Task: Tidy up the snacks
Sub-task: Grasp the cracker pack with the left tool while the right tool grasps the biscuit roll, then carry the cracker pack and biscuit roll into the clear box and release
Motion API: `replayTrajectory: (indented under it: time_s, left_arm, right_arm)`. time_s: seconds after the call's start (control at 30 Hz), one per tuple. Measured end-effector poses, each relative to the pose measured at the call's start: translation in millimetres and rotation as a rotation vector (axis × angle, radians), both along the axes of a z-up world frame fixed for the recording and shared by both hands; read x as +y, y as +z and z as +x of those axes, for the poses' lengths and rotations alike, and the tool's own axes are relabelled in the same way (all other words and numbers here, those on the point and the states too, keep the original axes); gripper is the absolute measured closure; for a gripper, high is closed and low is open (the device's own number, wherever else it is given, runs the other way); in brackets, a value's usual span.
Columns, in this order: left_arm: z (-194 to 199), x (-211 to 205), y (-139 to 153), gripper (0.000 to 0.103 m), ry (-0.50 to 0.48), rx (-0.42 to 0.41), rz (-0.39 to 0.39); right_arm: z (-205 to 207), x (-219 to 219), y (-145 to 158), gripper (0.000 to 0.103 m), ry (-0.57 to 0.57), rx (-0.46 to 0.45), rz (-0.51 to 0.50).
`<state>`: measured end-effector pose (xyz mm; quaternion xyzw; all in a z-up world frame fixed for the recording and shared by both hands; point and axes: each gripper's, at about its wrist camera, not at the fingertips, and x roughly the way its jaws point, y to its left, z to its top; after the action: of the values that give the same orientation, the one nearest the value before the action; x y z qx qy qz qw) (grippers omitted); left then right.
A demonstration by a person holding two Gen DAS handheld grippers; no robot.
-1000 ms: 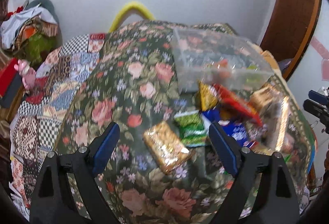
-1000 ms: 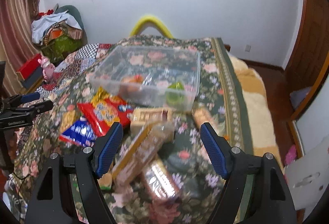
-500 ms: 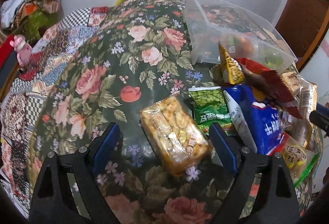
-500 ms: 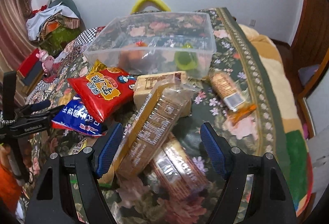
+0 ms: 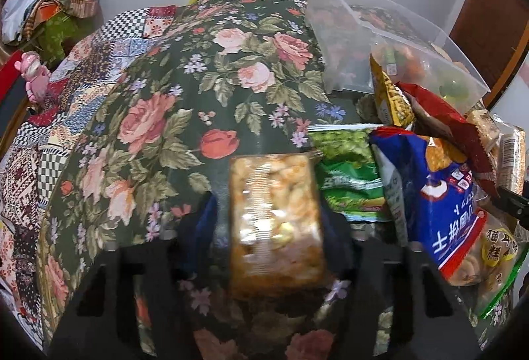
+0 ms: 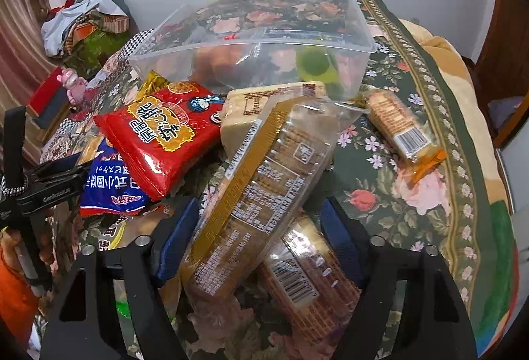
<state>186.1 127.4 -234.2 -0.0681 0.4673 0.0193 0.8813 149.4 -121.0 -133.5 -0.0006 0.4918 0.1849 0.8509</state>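
**Closing on two snack packs over the flowered bedspread**

Gripping a clear pack of golden nut brittle (image 5: 276, 227), the left gripper (image 5: 269, 221) has just drawn its jaws in against the pack's long sides. Motion blur smears the pack, and the jaw pads are mostly hidden behind it. To its right lie a green pea bag (image 5: 347, 174) and a blue snack bag (image 5: 439, 201), partly overlapping; a red bag's edge (image 5: 443, 128) lies over the blue one. The clear plastic bin (image 5: 390, 45) stands behind them on the bedspread (image 5: 172, 115), its contents hard to make out through the wall.

From the right wrist, the right gripper (image 6: 258, 227) has been narrowing its jaws around a long clear biscuit sleeve (image 6: 258, 191) that lies slanted across a second wrapped biscuit pack (image 6: 310, 280). Whether the pads already press on it I cannot tell; gaps seem to remain. Beyond sit a red bag (image 6: 162, 131), a beige box (image 6: 264, 102) and the bin (image 6: 251, 42). A small wafer pack (image 6: 400, 125) lies apart, at right.
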Motion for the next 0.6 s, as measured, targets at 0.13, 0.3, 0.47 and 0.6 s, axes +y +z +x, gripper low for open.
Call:
replayTrajectory:
  time_s: [0.13, 0.3, 0.47, 0.6]
  left_arm:
    - [-1, -4, 0, 0.058, -0.001, -0.008, 0.022]
    - [-8, -4, 7, 0.059, -0.002, -0.022, 0.024]
    - [-17, -5, 22, 0.059, -0.005, -0.052, 0.033]
    - [-21, -9, 40, 0.059, -0.017, -0.089, 0.043]
  right_arm:
    - [-3, 4, 5, 0.053, 0.016, -0.032, -0.015]
    - [-3, 4, 7, 0.063, 0.025, -0.036, -0.005]
    - [-6, 2, 14, 0.071, 0.024, -0.048, 0.005]
    - [-9, -3, 22, 0.071, 0.019, -0.072, -0.001]
